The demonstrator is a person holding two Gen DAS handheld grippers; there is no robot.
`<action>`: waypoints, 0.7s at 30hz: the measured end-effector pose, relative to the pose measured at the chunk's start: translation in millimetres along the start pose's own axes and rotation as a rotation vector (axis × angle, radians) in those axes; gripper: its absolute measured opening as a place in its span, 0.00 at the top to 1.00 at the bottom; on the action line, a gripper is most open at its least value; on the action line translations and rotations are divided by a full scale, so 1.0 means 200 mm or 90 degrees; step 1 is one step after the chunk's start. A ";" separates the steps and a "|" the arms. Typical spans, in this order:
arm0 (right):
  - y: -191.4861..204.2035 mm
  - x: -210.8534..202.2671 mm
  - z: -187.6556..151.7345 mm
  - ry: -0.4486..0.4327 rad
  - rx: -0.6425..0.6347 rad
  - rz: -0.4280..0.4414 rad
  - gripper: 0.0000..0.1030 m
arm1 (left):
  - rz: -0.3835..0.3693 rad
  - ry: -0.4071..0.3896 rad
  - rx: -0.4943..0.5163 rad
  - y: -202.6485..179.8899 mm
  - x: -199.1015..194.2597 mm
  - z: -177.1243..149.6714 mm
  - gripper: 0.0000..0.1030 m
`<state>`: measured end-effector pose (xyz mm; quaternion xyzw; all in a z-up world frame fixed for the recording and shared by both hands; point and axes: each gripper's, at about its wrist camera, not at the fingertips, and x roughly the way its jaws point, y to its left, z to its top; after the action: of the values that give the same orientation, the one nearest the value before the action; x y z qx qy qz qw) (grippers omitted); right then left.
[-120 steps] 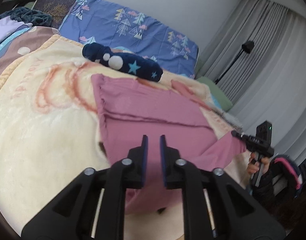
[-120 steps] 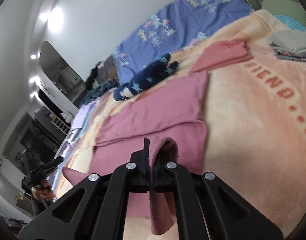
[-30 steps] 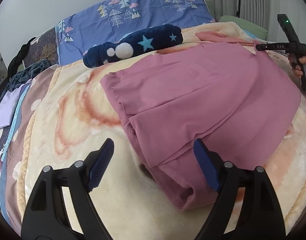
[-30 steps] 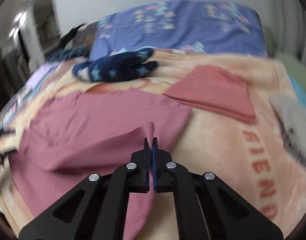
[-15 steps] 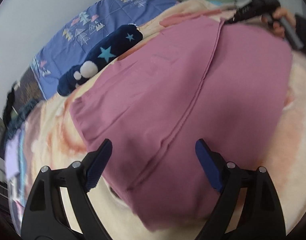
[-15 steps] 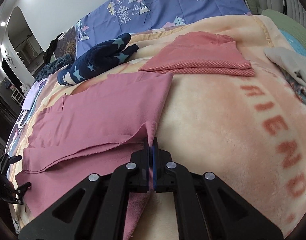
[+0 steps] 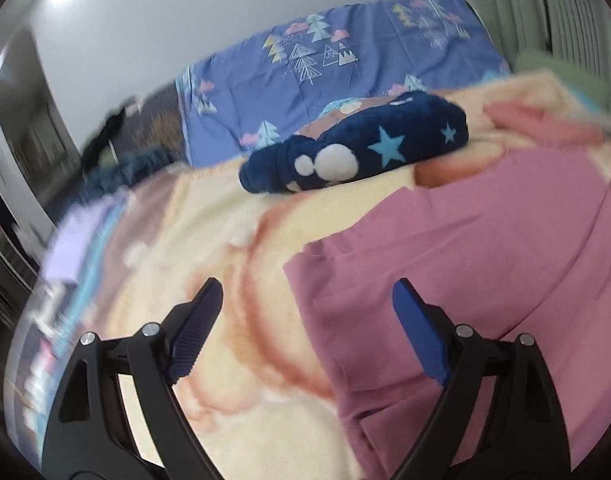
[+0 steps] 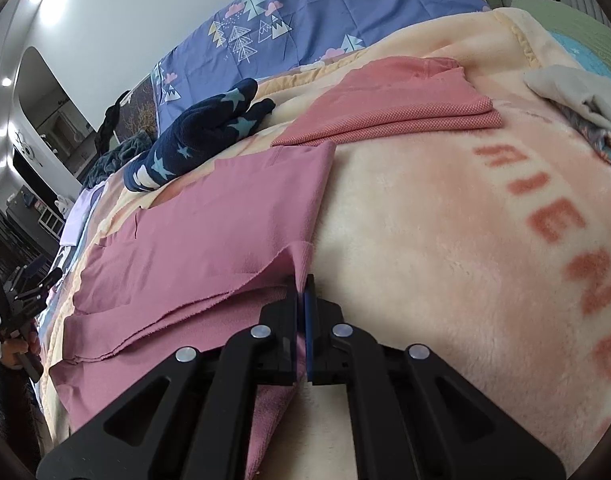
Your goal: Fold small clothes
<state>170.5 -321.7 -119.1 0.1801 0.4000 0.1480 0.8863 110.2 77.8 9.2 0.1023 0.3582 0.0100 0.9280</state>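
Folding a mauve garment (image 8: 209,216) on a plush cream blanket (image 8: 445,240).

Spread over the bed, the fleecy blanket carries faded red lettering toward 3 o'clock in the right wrist view; that stretch lies bare. The soft knit garment lies in flat layers at centre-left, with a raw hem. A coral waffle-knit piece (image 8: 389,108) sits folded at 12 o'clock, a navy star-print fleece bundle (image 7: 361,148) at 11. The right claw (image 8: 304,300), angled downward, pinches the garment's near corner tightly. The left claw (image 7: 305,316) gapes wide over the garment's left edge, gripping nothing.
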 end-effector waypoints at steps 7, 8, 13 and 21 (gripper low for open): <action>-0.01 0.01 0.00 0.002 0.007 0.005 0.98 | -0.174 0.001 0.172 -0.23 -0.25 -0.25 0.29; -0.01 0.01 0.00 0.002 0.008 0.006 0.98 | -0.172 0.006 0.224 -0.30 -0.26 -0.29 0.38; -0.02 0.01 -0.01 -0.003 0.010 0.009 0.98 | -0.148 0.070 0.353 -0.47 -0.19 -0.45 0.75; -0.04 0.02 -0.01 -0.005 0.013 0.015 0.98 | -0.196 0.035 0.363 -0.49 -0.28 -0.43 0.40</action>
<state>171.9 -326.4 -125.3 0.1942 0.3957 0.1534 0.8844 6.3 -8.1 -35.6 0.3026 0.3830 -0.2283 0.8424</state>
